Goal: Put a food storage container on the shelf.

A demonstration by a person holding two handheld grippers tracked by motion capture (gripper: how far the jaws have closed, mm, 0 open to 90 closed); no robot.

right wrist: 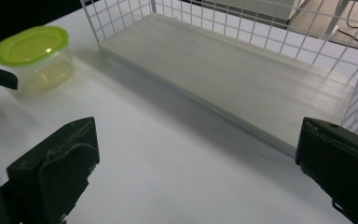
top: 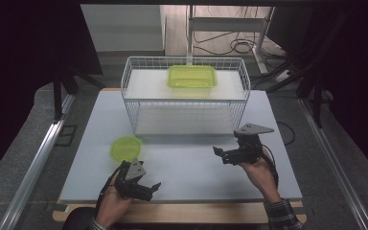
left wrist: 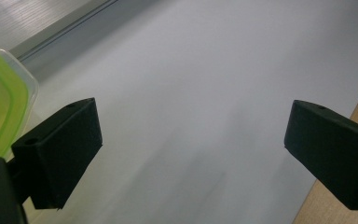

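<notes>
The small round container [top: 126,148] with the green lid is seen on the table [top: 191,167], just beyond the left hand-held gripper [top: 146,188]. It is judged light, stiff and slippery, best clamped across its clear sides. Both hand-held grippers, the right [top: 222,154] included, are held wide open and empty.

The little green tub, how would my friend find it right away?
Start at the white wire rack on the table. In front of its left corner sits a small round clear tub with a green lid, near the left gripper. The other green container is rectangular, atop the rack.
</notes>
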